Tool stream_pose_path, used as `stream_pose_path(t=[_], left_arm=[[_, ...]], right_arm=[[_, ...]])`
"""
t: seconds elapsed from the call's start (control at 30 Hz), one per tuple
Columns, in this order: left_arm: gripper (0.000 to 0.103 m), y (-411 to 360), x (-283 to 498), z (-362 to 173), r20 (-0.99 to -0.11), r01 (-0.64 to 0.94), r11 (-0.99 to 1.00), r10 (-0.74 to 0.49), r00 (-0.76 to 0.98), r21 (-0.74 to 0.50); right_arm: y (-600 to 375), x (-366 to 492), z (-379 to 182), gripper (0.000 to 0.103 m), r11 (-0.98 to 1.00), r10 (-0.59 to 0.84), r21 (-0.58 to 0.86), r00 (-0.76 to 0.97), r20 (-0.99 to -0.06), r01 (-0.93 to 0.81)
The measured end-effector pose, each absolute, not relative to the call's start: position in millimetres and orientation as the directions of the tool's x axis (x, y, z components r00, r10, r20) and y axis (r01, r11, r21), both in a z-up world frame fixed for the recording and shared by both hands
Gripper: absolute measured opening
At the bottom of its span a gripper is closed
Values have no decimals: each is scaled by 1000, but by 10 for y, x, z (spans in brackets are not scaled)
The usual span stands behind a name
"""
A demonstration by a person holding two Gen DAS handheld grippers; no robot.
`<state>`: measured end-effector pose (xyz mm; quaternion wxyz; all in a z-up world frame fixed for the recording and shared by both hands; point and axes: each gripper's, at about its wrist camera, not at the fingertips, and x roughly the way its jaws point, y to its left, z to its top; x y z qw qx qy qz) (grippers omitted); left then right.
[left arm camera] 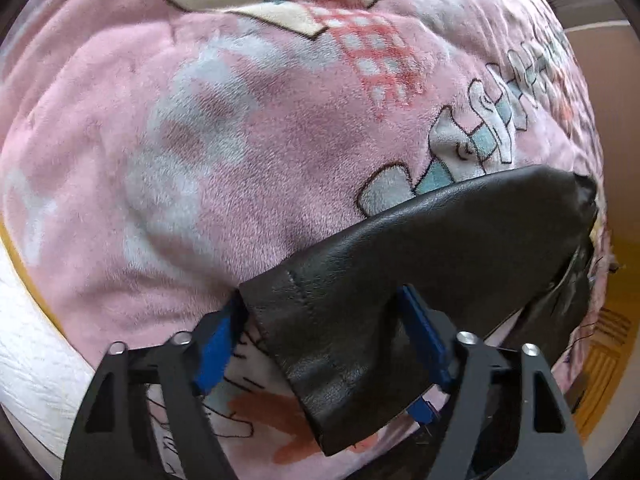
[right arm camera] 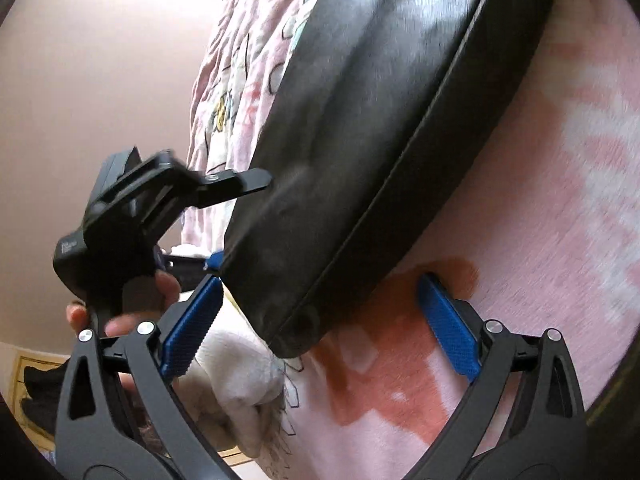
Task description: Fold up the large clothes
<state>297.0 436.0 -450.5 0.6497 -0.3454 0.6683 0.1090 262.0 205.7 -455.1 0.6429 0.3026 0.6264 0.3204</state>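
Lying on a pink blanket [left arm camera: 208, 152], a black leather garment [left arm camera: 420, 248] has one end between the blue pads of the left gripper [left arm camera: 320, 344], whose jaws sit partly apart around it. The right gripper [right arm camera: 320, 320] is wide open, with the garment's other corner between its pads, not squeezed.
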Motion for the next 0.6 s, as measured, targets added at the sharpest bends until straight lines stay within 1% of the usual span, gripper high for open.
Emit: stream_pose_path(t=[0.07,0.1,0.13,0.17,0.2,0.23,0.3,0.37,0.4,0.43,0.47,0.5,0.53,0.57,0.6], left_arm=[[64,4267,3006,-4440,-955,-596,756,-290,68,-272],[59,4227,3010,-4409,-960,-590,765,-274,64,-258],[54,4249,3027,-4382,-963,-589,770,-263,62,-248],[52,4220,3029,-4338,-966,-588,773,-252,59,-237],[48,4192,3032,-4284,-968,-587,776,-242,60,-231],[46,4159,3041,-4244,-970,-584,780,-233,62,-225],[44,4067,3059,-4152,-975,-570,794,-212,64,-210],[42,4023,3071,-4110,-973,-564,796,-219,69,-219],[38,3982,3088,-4089,-971,-559,798,-227,69,-226],[35,3968,3095,-4067,-970,-555,799,-232,69,-230],[33,3941,3108,-4042,-971,-553,801,-229,68,-227],[21,3895,3142,-4009,-973,-542,812,-222,60,-219],[12,3914,3174,-3984,-981,-543,819,-188,52,-185],[12,3932,3201,-3996,-986,-555,817,-158,49,-159],[11,3909,3235,-3965,-987,-555,817,-154,49,-156]], right_arm=[[2104,2591,-4571,90,614,789,789,29,-613,-35],[2117,2592,-4562,88,618,786,786,35,-617,-34],[2135,2585,-4535,79,634,773,772,37,-633,-48],[2169,2572,-4477,64,645,764,759,40,-644,-87],[2191,2557,-4444,57,627,778,771,34,-628,-111],[2209,2547,-4452,54,609,792,786,16,-611,-107],[2304,2530,-4558,54,599,797,797,-33,-602,-72],[2354,2536,-4645,54,599,800,800,-15,-599,-32],[2350,2555,-4653,51,592,806,806,0,-592,-13],[2339,2567,-4651,34,581,814,814,22,-581,0],[2330,2593,-4624,14,568,822,823,51,-568,-2],[2330,2622,-4591,10,571,819,821,62,-570,-10],[2348,2652,-4550,7,558,828,830,72,-555,-19],[2367,2683,-4493,5,550,834,835,76,-547,-25],[2355,2691,-4434,4,546,836,837,82,-542,-35]])
